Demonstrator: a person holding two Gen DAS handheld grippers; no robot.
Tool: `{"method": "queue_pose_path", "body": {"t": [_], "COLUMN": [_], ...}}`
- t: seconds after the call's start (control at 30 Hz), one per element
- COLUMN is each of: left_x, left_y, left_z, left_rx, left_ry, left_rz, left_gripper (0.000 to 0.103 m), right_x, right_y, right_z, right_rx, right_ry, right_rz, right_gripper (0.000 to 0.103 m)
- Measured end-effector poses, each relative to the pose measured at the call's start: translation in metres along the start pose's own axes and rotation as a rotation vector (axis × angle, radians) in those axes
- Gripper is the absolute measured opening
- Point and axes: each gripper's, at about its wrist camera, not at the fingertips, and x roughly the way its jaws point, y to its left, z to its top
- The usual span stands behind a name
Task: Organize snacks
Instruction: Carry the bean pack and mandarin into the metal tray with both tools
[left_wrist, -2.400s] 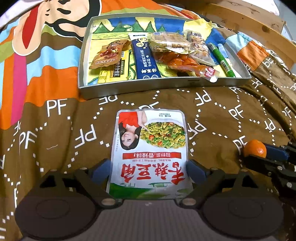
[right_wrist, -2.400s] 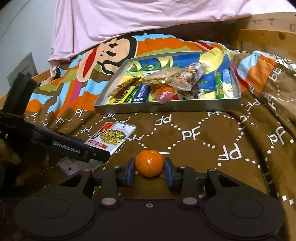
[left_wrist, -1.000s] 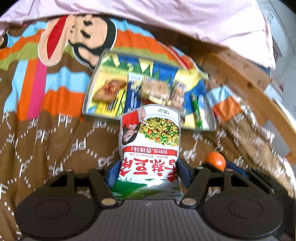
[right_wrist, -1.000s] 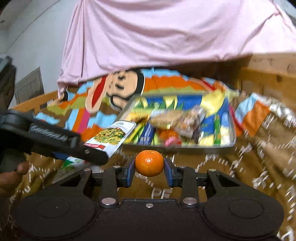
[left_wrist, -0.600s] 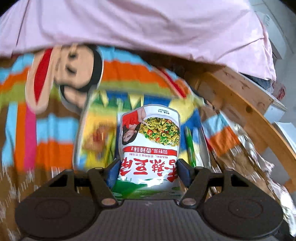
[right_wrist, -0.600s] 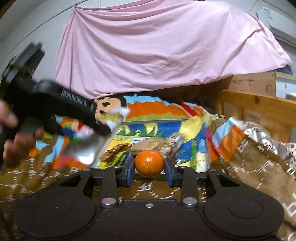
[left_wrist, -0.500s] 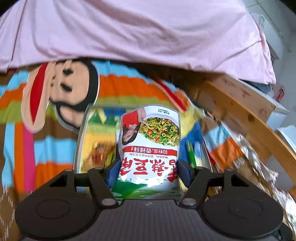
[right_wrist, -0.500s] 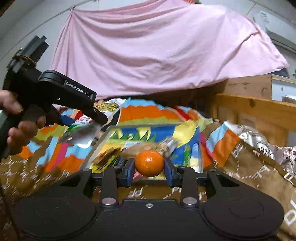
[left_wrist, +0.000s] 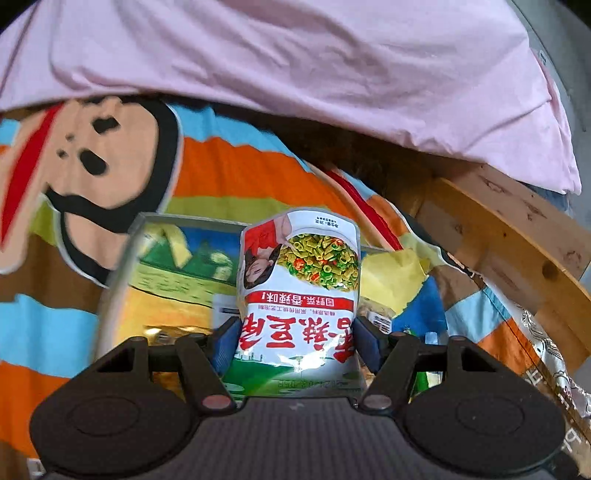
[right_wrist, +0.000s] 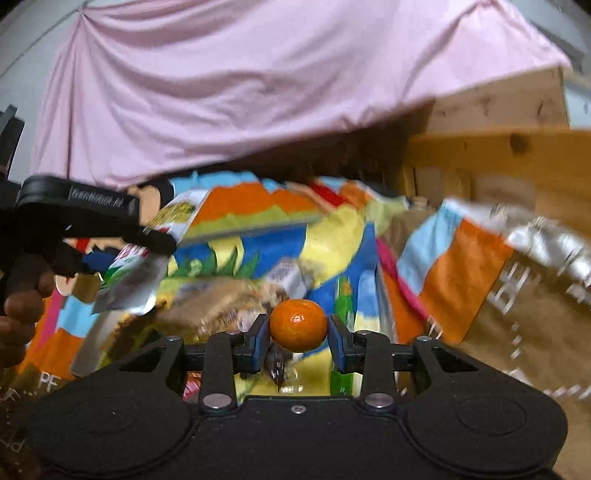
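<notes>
Now both tools over the tray (left_wrist: 122, 266), off the near bedspread: left tool (left_wrist: 295, 338) clamps snack pouch (left_wrist: 299, 280); right tool (right_wrist: 298, 338) clamps mandarin (right_wrist: 298, 325).

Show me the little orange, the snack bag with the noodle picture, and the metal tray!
orange (right_wrist: 298, 324), right wrist view, middle of its peel.
snack bag (left_wrist: 300, 291), left wrist view, middle of its printed front.
metal tray (left_wrist: 122, 254), left wrist view, its left wall.

We count one pouch (left_wrist: 299, 291), one orange (right_wrist: 298, 329) and one tray (left_wrist: 122, 258). Two grippers show, left (left_wrist: 295, 341) and right (right_wrist: 298, 341). Packets blur in the tray, uncountable.
</notes>
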Motion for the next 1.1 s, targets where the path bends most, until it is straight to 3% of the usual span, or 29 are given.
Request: {"method": "queue_pose_path", "body": {"t": [0.4,0.7,0.77,0.83,1.1], "left_x": [0.062,0.075,0.075,0.075,0.067], "left_y": [-0.028,-0.023,-0.023,-0.024,-0.019], "left_z": [0.004,-0.009,-0.010,-0.011,-0.017], "left_rx": [0.063,0.050,0.060,0.069,0.054], "left_ry": [0.014,0.037,0.035,0.034,0.049], "left_rz": [0.008,0.008,0.011,0.013,-0.023], "left_gripper": [0.070,0.075,0.077,0.079,0.084], "right_x": [0.035,0.039,0.039,0.038,0.031], "right_y": [0.000,0.003,0.005,0.006,0.004], "right_z": [-0.006,-0.007,-0.007,-0.007,-0.006], "right_rx": [-0.035,-0.072,-0.082,-0.092,-0.080], "right_ry": [0.083,0.085,0.083,0.082,0.074], "right_rz": [-0.044,-0.043,-0.049,-0.053,-0.077], "right_gripper": [0.036,0.037,0.041,0.051,0.071]}}
